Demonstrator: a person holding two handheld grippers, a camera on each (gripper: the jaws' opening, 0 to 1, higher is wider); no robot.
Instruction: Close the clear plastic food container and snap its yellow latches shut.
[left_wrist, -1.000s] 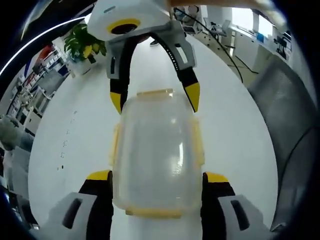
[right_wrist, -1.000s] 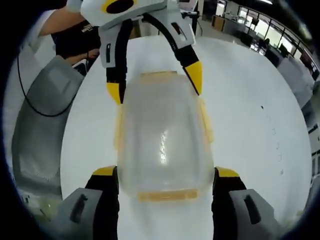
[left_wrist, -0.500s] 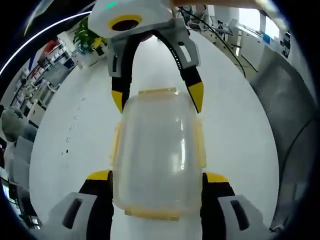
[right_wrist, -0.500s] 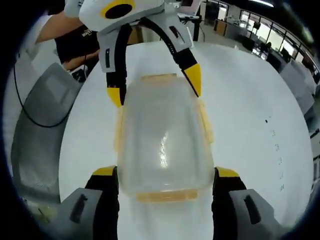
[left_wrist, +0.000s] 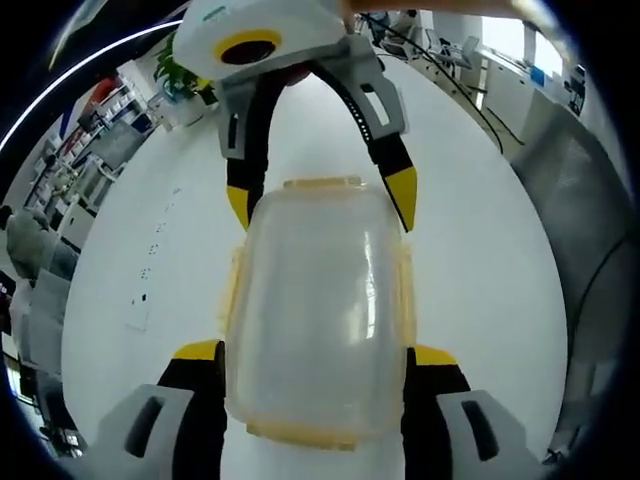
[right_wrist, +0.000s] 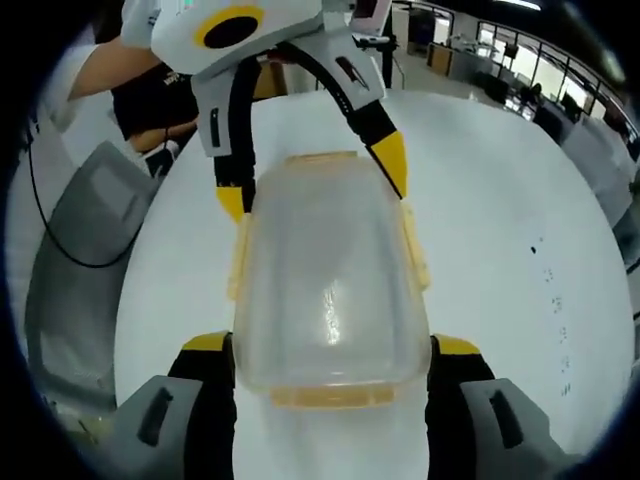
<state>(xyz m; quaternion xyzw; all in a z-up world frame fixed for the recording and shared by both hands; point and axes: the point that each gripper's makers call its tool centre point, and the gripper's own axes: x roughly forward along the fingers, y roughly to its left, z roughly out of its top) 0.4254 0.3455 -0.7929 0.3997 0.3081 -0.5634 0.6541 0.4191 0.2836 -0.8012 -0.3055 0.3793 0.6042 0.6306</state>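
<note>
The container (left_wrist: 316, 315) (right_wrist: 327, 285) sits lidded on the white table (left_wrist: 150, 230) (right_wrist: 510, 200), lengthwise between the two tongs. The left gripper (left_wrist: 316, 352) straddles one end, jaws spread, yellow tips beside its walls. The right gripper (right_wrist: 332, 345) straddles the opposite end the same way. Yellow latches (left_wrist: 322, 184) (right_wrist: 330, 397) edge its rim; whether snapped, I cannot tell.

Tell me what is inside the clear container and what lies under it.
The clear container looks empty through its frosted top, though haze blurs any small contents. Under it, the white table shows around its edges; the patch directly beneath is covered.
</note>
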